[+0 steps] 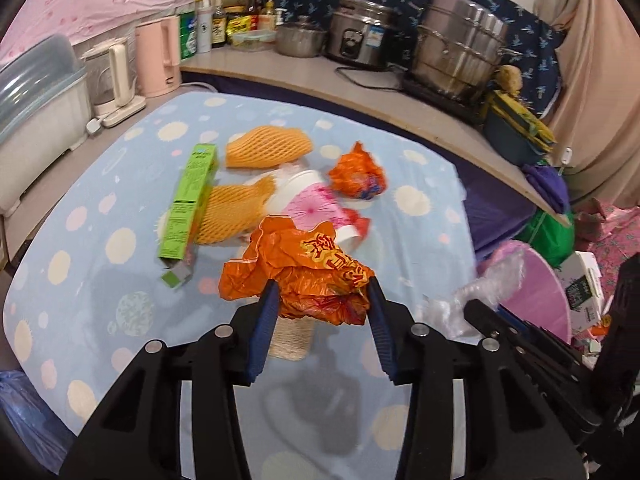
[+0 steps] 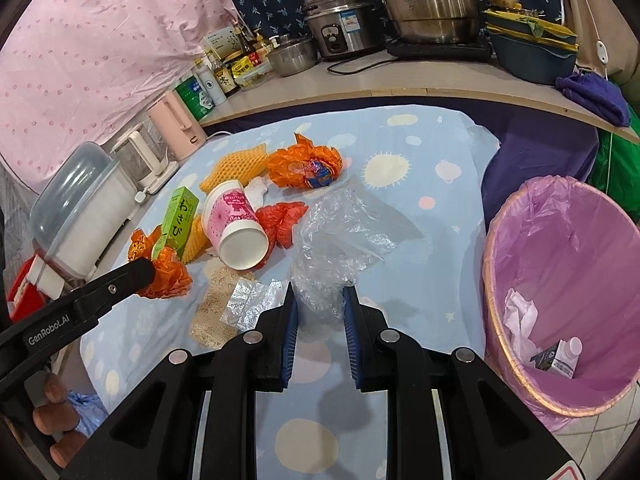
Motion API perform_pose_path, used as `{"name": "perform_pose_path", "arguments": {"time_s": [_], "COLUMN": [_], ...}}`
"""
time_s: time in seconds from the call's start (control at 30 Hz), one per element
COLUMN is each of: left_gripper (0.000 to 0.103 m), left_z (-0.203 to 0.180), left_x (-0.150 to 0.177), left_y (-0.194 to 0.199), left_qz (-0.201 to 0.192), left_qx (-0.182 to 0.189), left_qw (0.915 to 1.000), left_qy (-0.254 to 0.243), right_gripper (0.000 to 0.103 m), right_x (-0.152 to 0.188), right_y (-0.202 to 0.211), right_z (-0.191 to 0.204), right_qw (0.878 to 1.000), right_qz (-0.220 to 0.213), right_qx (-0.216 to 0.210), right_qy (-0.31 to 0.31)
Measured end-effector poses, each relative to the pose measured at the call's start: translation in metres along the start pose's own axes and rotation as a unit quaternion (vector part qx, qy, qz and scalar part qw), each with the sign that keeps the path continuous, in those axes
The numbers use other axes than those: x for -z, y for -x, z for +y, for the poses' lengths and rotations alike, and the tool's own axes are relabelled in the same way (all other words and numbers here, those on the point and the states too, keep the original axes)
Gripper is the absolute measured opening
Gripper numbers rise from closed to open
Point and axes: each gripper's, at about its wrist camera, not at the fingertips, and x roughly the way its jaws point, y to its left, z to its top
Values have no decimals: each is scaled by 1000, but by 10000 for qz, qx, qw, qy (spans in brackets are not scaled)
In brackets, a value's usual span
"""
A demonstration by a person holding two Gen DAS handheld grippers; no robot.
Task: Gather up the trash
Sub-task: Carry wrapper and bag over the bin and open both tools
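1. Orange, crumpled plastic bag [image 1: 304, 268] sits clamped between the blue pads of the left gripper [image 1: 322, 300], lifted clear of the pale blue spotted cloth on the table [image 1: 100, 280].
2. Clear, crinkled plastic film [image 2: 340, 236] is pinched in the right gripper [image 2: 320, 304], whose jaws stand close together on the wad; its loose end trails toward 12 o'clock.
3. Already binned, by the look of it: a white tissue and a small dark carton lie at the bottom of the round wicker bin with a pink liner [image 2: 560, 240], at 3 o'clock from the right gripper, beside the table.
4. Left on the cloth, in the right wrist view:
   - a pink-and-white paper cup [image 2: 236, 228] on its side at 11 o'clock;
   - a long green cardboard box [image 2: 178, 220] at 10 o'clock, touching the cup;
   - yellow-orange foam fruit netting [image 2: 236, 166] farther back;
   - a second crumpled orange wrapper [image 2: 304, 164] at 12 o'clock;
   - a red plastic scrap [image 2: 284, 220] beside the cup;
   - a small clear foil piece [image 2: 248, 300] on a tan scouring pad [image 2: 212, 312] at 9 o'clock.
5. Judged from this, the job is early to midway: two pieces in hand, several still to go.
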Motion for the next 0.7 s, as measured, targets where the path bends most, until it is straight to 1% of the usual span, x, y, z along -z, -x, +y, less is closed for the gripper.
{"name": "perform_pose_path", "arguments": {"time_s": [0.17,0.3,0.43,0.57,0.7], "left_gripper": [42,42,42,42,42], "left_z": [-36,-63,-94,-122,-150], "left_x": [2,4,8,10,13], "left_y": [14,19,22,14,0], "left_qz": [-75,-64,-95,7,149], "left_qx": [387,835,1115,1336,1576], "left_qw": [9988,9952,9905,9860,9807], "left_qy": [-295,-499,-800,-995,-1152], "right_gripper": [20,20,20,20,20], "right_x": [-5,-6,-5,-2,3], "right_y": [28,50,69,84,94], "right_z": [-18,-40,-73,-111,-146], "right_qw": [9994,9979,9945,9886,9817], "right_qz": [-282,-482,-659,-783,-812], "right_qx": [94,277,542,902,1212], "right_qy": [-150,-332,-615,-919,-1226]}}
